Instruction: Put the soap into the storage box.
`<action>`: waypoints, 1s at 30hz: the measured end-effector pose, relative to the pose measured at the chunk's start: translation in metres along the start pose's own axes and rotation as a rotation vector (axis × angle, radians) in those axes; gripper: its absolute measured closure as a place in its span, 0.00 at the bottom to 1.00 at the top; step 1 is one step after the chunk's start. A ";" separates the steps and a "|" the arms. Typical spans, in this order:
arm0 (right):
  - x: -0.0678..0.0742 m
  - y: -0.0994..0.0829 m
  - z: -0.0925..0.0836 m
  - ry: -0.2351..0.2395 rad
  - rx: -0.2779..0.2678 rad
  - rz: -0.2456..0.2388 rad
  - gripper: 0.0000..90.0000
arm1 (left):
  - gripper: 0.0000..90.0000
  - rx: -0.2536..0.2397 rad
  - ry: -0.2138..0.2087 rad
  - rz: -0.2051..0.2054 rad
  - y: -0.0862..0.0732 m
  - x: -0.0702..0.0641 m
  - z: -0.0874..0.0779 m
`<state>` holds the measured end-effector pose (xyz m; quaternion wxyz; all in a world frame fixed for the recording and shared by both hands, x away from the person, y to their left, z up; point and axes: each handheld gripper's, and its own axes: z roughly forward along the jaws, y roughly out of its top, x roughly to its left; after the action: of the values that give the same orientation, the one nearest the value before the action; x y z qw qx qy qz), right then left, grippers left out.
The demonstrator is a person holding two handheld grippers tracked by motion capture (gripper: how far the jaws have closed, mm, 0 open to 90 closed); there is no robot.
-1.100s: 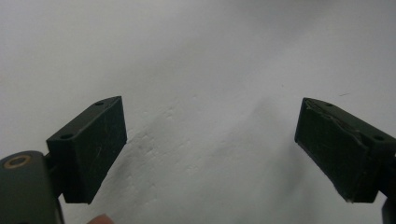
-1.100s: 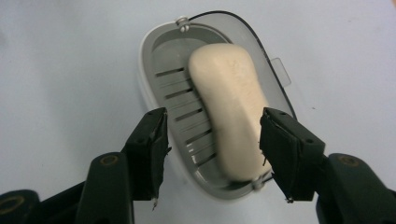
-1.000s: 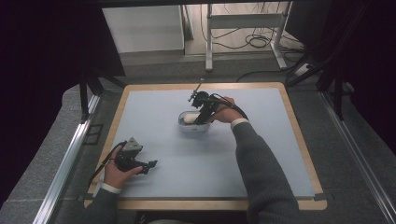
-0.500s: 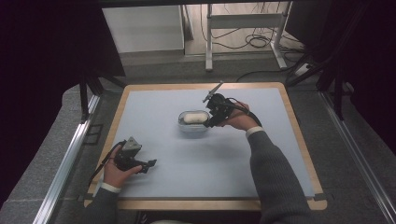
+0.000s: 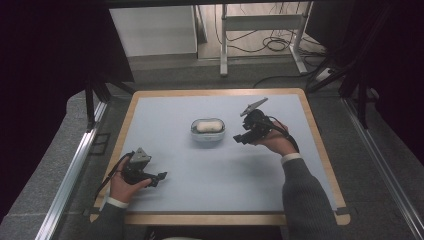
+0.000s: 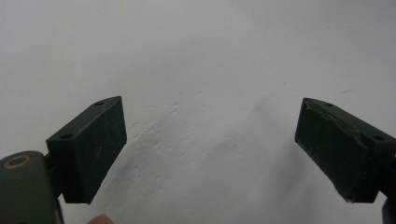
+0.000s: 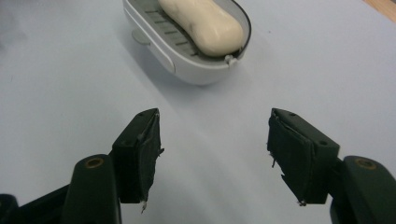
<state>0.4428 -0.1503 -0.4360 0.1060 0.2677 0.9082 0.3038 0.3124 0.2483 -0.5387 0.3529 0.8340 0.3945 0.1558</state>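
A cream bar of soap [image 5: 206, 127] [image 7: 201, 22] lies in a white soap dish [image 5: 193, 132] [image 7: 161, 45] at the middle of the pale blue table mat [image 5: 215, 175]. My right gripper [image 5: 239, 138] [image 7: 212, 151] is held just right of the dish, open, with nothing between its jaws. Near the mat's front left my left gripper [image 5: 161, 177] [image 6: 210, 144] is held low over bare mat, jaws wide open and empty.
A wooden rim [image 5: 220, 218] frames the mat. Metal rails [image 5: 67, 177] run along both sides of the table. Beyond the far edge stand a white panel [image 5: 152, 30] and a desk frame with cables [image 5: 265, 30] on the floor.
My right gripper has drawn back to the right from over the soap dish, leaving the soap in it. The left gripper has stayed put.
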 end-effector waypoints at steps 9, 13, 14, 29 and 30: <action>0.001 -0.043 -0.013 -0.054 -0.054 0.074 0.35 | 0.11 -0.002 -0.002 -0.003 0.001 0.002 0.003; 0.001 -0.067 -0.023 -0.090 -0.109 0.113 0.34 | 0.11 -0.002 -0.001 -0.004 0.001 0.002 0.003; 0.002 -0.073 -0.025 -0.099 -0.120 0.120 0.34 | 0.11 -0.002 -0.001 -0.005 0.001 0.002 0.003; 0.011 -0.125 -0.027 -0.146 -0.162 0.191 0.33 | 0.11 -0.001 0.003 -0.002 0.001 0.001 0.004; 0.011 -0.125 -0.027 -0.146 -0.161 0.192 0.33 | 0.11 -0.002 0.002 -0.001 0.001 0.001 0.004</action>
<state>0.3713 -0.2415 -0.4916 0.1631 0.3655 0.8409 0.3643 0.3158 0.2466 -0.5411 0.3533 0.8333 0.3952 0.1567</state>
